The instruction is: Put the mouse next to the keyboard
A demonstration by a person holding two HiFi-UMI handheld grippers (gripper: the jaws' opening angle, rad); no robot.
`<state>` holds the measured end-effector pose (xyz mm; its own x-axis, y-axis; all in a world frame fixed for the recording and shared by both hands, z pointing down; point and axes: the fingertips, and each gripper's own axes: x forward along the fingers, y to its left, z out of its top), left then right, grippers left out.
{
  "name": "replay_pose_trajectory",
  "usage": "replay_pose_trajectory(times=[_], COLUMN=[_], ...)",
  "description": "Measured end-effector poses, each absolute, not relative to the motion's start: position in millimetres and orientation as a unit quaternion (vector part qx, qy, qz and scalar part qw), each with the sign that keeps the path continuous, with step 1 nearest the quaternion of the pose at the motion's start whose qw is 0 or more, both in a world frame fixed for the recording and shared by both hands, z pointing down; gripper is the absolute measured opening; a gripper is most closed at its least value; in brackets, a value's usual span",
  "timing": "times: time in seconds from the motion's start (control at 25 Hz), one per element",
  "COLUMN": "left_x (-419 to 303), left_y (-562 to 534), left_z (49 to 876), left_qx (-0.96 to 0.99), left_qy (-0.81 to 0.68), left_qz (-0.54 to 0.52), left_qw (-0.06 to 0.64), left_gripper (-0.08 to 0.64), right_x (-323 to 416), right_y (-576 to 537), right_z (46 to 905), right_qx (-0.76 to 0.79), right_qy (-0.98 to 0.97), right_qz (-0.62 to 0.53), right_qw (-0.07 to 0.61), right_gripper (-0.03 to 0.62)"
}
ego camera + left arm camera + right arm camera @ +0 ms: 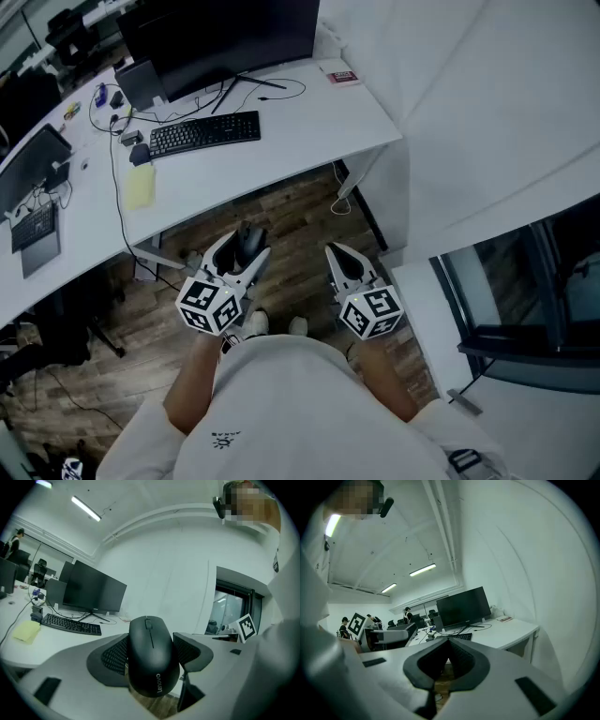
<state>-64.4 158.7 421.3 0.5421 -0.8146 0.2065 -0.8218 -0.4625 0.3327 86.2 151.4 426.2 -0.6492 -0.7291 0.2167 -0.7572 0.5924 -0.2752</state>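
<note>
Down in front of me, over the brown wood-plank floor [291, 220], my left claw [248, 246] is clamped on the black wireless computer mouse [249, 236]. The ribbed dark pads squeeze it from both sides, and in the left gripper view its rounded back with the logo end faces the camera. So the mouse is up in the air, short of the white curved desk [309, 112] and well apart from the flat black keyboard [204, 133], which lies on that desk just in front of the big dark monitor [225, 37]. There's a pale yellow notepad [141, 186] near the keyboard's left end, on my side of it. My right claw [339, 253] is clenched on nothing, tips meeting, held beside the left one, both aimed toward the desk
</note>
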Motion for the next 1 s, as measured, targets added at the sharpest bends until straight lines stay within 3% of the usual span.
replay_pose_trajectory(times=[1.0], left_x=[-114.4], left_y=[151.8], left_z=[428.6], left_qx=[0.861], left_qy=[-0.468], left_qz=[0.020], left_qw=[0.197], left_gripper=[0.299], right_x=[43.5], right_y=[151.4], right_z=[418.6], right_qx=[0.445], right_qy=[-0.879], right_qz=[0.168], right_qw=[0.026], right_gripper=[0.018])
